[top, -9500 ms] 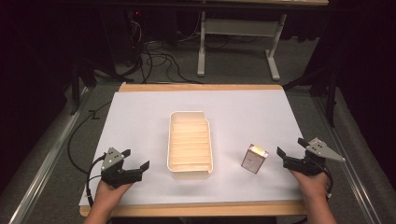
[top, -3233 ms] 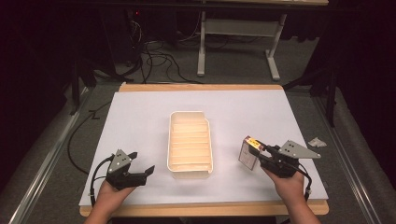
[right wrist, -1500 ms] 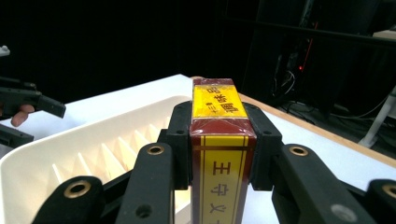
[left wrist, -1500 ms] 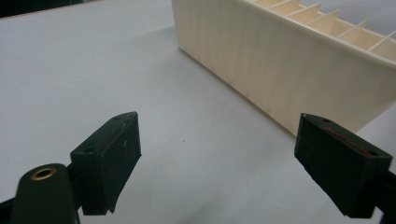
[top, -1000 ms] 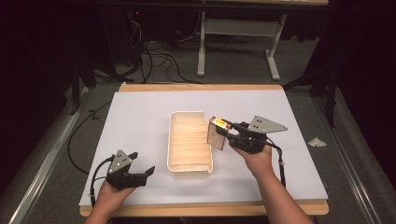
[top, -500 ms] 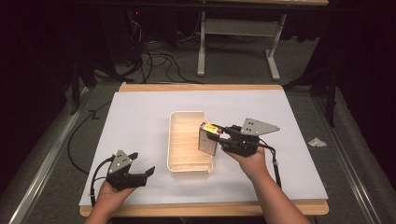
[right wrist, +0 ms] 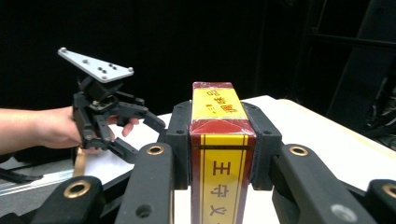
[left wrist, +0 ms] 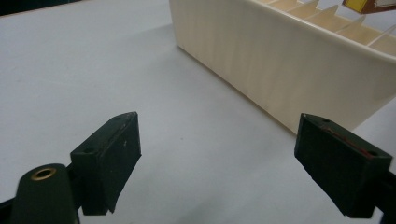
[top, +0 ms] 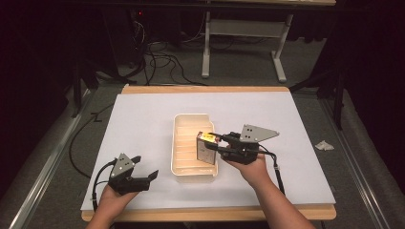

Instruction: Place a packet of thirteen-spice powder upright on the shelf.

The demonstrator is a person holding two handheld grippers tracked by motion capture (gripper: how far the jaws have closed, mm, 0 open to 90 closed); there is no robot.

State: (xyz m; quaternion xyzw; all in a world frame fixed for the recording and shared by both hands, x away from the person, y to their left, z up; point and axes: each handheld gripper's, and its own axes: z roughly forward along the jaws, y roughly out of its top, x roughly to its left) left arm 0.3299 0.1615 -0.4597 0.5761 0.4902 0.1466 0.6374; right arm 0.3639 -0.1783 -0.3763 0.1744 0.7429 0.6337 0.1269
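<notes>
My right gripper (top: 214, 144) is shut on a small red and yellow box (top: 206, 148) and holds it over the right side of the cream slotted tray (top: 191, 125). In the right gripper view the box (right wrist: 220, 154) stands between the two black pads (right wrist: 180, 140), which press on its sides. My left gripper (top: 145, 172) rests near the table's front left, jaws open and empty. In the left gripper view its pads (left wrist: 109, 161) stand wide apart over the white sheet, with the tray's wall (left wrist: 280, 74) just beyond.
The white sheet (top: 143, 119) covers the tabletop with a wooden edge (top: 205, 89) at the back. A crumpled scrap (top: 324, 145) lies on the floor at the right. A metal stand (top: 241, 43) and cables sit behind the table.
My right gripper has carried the box leftward, from beside the tray's right rim to over the tray. The left gripper has stayed where it was.
</notes>
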